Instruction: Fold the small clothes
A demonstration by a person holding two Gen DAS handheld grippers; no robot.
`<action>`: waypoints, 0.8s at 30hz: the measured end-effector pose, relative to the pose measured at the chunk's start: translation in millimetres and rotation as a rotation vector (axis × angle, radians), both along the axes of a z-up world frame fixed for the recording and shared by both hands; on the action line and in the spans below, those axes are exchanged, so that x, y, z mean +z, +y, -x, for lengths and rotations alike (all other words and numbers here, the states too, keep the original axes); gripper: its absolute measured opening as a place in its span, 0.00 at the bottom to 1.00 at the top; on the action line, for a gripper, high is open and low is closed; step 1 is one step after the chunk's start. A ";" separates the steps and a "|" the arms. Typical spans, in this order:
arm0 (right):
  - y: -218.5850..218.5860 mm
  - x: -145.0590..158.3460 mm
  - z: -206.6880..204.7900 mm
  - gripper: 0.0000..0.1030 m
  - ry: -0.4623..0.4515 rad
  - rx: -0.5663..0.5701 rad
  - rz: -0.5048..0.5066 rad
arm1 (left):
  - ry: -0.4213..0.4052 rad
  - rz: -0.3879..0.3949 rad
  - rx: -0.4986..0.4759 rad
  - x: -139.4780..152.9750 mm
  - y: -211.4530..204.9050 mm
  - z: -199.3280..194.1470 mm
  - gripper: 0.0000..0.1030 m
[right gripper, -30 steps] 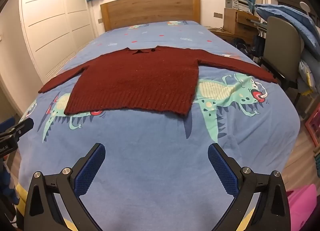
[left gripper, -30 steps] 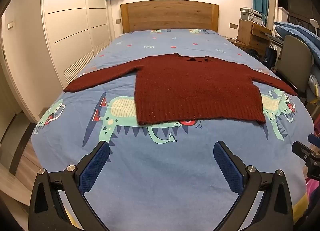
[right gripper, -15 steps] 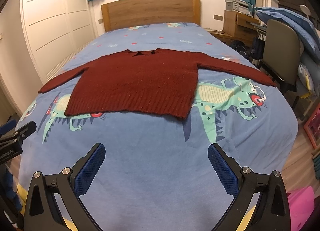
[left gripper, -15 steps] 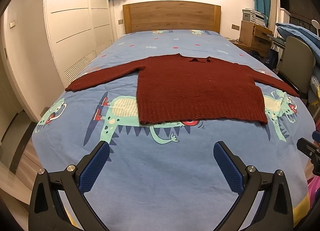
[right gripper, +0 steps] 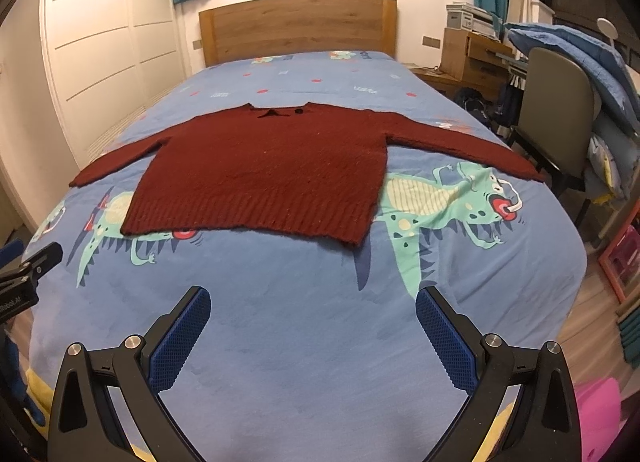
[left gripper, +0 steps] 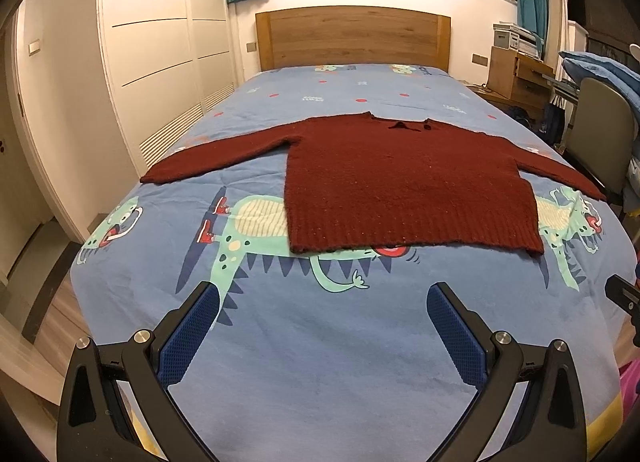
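Left wrist view: the left gripper (left gripper: pixel 323 300) hangs above the near end of the bed (left gripper: pixel 320 362), its blue-padded fingers (left gripper: pixel 188 336) spread wide with nothing between them. The sweater (left gripper: pixel 404 186) lies flat mid-bed, well apart from the gripper, sleeves stretched out to both sides, hem toward the camera, collar toward the headboard (left gripper: pixel 354 36).

Right wrist view: the right gripper (right gripper: pixel 313 298) is likewise fully spread and empty over bare sheet. The sweater (right gripper: pixel 272 174) lies ahead and slightly left. A chair (right gripper: pixel 558 110) stands beside the bed's right edge.
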State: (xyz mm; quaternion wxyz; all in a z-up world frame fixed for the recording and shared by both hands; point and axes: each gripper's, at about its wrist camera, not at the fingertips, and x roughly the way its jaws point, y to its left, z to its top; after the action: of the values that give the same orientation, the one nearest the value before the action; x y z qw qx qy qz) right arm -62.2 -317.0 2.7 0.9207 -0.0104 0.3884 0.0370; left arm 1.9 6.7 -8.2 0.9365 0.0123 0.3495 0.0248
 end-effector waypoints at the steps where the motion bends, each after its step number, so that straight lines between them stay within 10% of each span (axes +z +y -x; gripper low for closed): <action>1: 0.5 0.5 -0.1 1.00 -0.004 0.001 0.008 | -0.002 0.000 0.001 0.2 -0.1 0.0 0.99; 24: 0.0 -5.6 -9.9 0.99 0.009 0.018 -0.023 | 0.016 0.005 -0.028 2.0 -2.5 -8.8 0.99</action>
State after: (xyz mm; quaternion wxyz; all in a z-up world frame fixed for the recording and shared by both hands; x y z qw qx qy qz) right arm -52.3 -317.0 -2.9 0.9187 -0.0031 0.3918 0.0496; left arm 10.7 4.2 -6.2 0.9339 0.0151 0.3570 0.0108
